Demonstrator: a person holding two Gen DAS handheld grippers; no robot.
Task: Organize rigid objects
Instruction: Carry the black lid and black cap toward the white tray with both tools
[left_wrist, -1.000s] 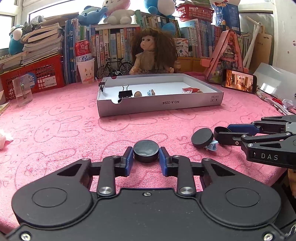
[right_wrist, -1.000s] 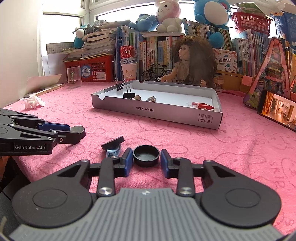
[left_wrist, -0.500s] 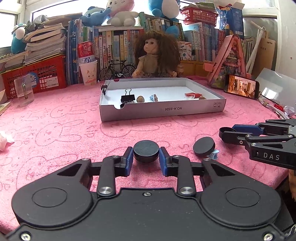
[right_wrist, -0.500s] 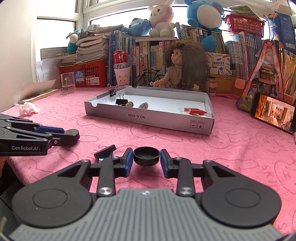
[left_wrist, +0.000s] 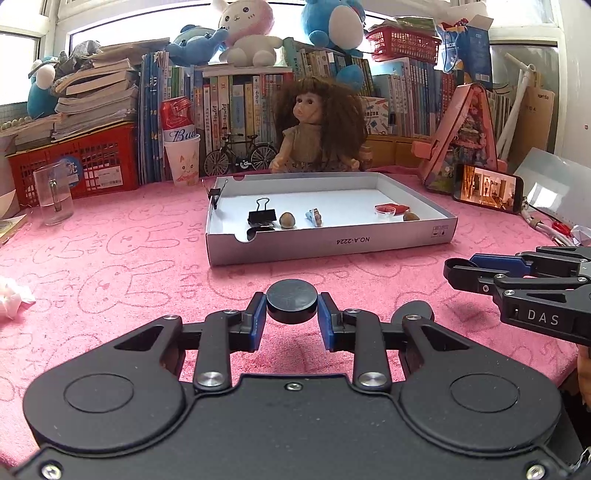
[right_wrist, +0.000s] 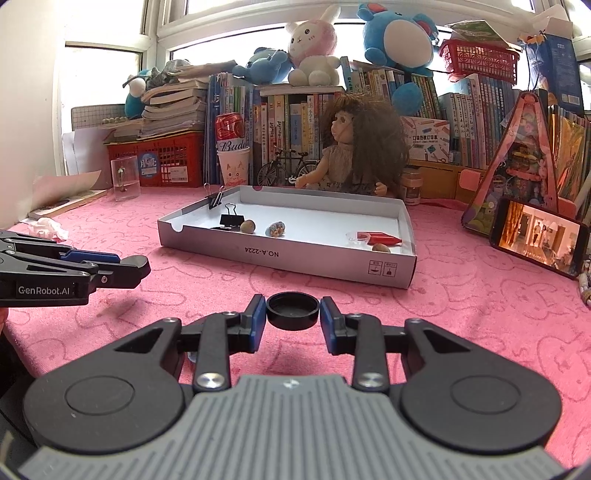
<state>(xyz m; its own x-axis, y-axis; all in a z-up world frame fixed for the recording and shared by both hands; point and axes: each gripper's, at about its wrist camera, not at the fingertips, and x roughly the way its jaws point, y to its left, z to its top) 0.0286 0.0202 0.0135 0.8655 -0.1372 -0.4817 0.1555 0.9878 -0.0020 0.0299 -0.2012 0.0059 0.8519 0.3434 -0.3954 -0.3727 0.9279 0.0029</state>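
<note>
My left gripper is shut on a black round cap, flat top up, held just above the pink towel. My right gripper is shut on a second black cap, hollow side up. In the left wrist view the right gripper comes in from the right. In the right wrist view the left gripper comes in from the left. A third black cap lies on the towel, half hidden behind my left gripper's right finger. The white cardboard tray stands ahead with binder clips, pebbles and a red piece inside.
Beyond the tray sit a doll, a toy bicycle, books and a red crate. A glass mug stands at the left and a lit phone leans at the right. Cables lie at the far right, crumpled tissue at the left.
Both grippers keep their caps and sit a little higher. The loose third cap has slid lower in the left wrist view, behind the finger, and out of the right wrist view.
</note>
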